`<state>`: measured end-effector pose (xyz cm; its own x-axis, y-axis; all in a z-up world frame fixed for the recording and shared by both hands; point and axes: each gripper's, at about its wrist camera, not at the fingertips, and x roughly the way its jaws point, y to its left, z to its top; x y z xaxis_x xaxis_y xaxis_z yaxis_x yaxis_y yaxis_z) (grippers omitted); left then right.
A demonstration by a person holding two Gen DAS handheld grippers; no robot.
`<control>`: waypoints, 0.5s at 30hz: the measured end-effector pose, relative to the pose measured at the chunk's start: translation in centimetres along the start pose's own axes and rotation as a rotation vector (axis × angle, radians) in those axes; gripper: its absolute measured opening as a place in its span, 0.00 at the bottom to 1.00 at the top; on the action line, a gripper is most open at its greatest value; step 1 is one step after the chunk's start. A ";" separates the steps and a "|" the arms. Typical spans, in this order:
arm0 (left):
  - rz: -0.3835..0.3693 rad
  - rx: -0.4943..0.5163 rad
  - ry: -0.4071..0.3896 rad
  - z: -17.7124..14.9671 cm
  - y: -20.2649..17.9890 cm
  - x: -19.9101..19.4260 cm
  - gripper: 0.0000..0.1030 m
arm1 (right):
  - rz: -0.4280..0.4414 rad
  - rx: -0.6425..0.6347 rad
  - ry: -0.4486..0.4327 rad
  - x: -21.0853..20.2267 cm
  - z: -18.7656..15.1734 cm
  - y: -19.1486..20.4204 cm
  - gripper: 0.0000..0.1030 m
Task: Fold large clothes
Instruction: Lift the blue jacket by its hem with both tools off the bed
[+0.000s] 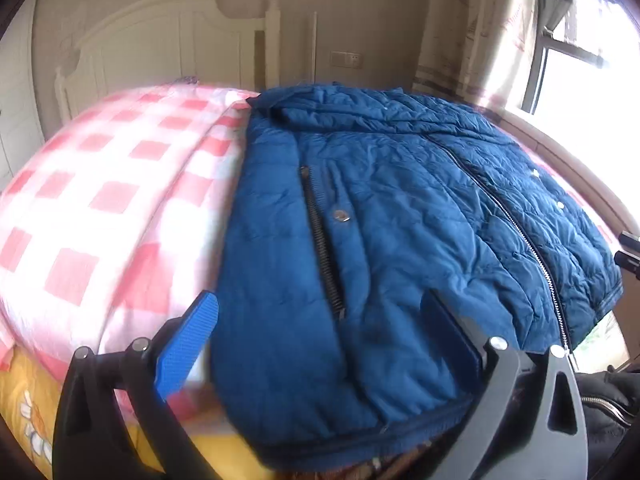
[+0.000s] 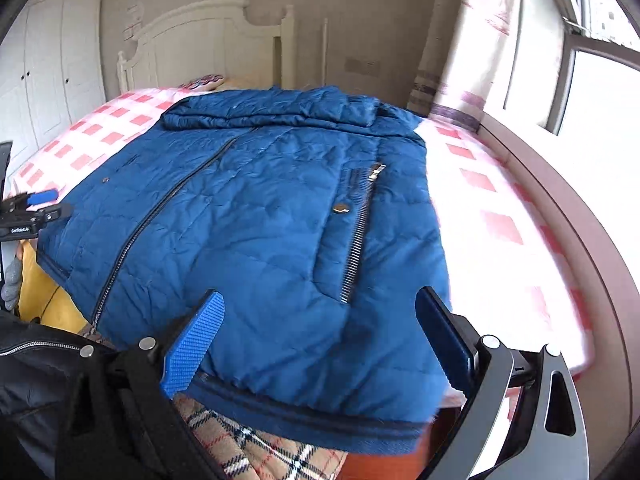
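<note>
Bed (image 1: 120, 184): we see a pink and white checked cover spread across it, with a white headboard (image 2: 200, 40) at the far end.
Jacket (image 2: 256, 232): we find the blue quilted jacket lying flat on the bed, front side up, collar toward the headboard, its near hem hanging slightly over the near edge.
Center zipper (image 2: 160, 208): we see it closed, running from collar to hem.
Plaid fabric (image 2: 280, 456): tan with dark lines, showing below the jacket's near hem.
Left gripper (image 1: 320, 344): we hold it wide apart above the jacket's near left corner, grasping nothing.
Right gripper (image 2: 320, 344): we hold it wide apart too, over the near right hem, nothing between its pads.
Pocket zippers (image 1: 324, 244): one slanted on each front panel, a metal snap (image 2: 341, 209) just beside each.
</note>
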<state>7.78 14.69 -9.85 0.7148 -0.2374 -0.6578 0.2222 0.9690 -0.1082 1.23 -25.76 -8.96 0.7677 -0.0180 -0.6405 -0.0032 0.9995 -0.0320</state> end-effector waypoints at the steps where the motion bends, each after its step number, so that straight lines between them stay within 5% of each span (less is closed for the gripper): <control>1: -0.042 -0.056 0.010 -0.6 1.7 -0.7 0.98 | 0.005 0.052 0.005 -0.5 -0.6 -1.5 0.89; 7: -0.273 -0.320 0.056 -4.8 7.9 -2.2 0.98 | 0.190 0.381 0.017 -0.5 -6.2 -7.6 0.89; 11: -0.323 -0.362 0.067 -5.8 8.0 -0.9 0.97 | 0.337 0.477 0.002 1.2 -8.5 -8.7 0.89; 15: -0.363 -0.353 0.064 -5.5 7.0 0.6 0.92 | 0.382 0.451 -0.028 2.0 -9.0 -8.6 0.85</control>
<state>6.12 21.67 -15.06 0.5881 -0.5695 -0.5743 0.2033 0.7913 -0.5766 -2.96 -34.65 -16.85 0.7826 0.3399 -0.5216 -0.0150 0.8478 0.5300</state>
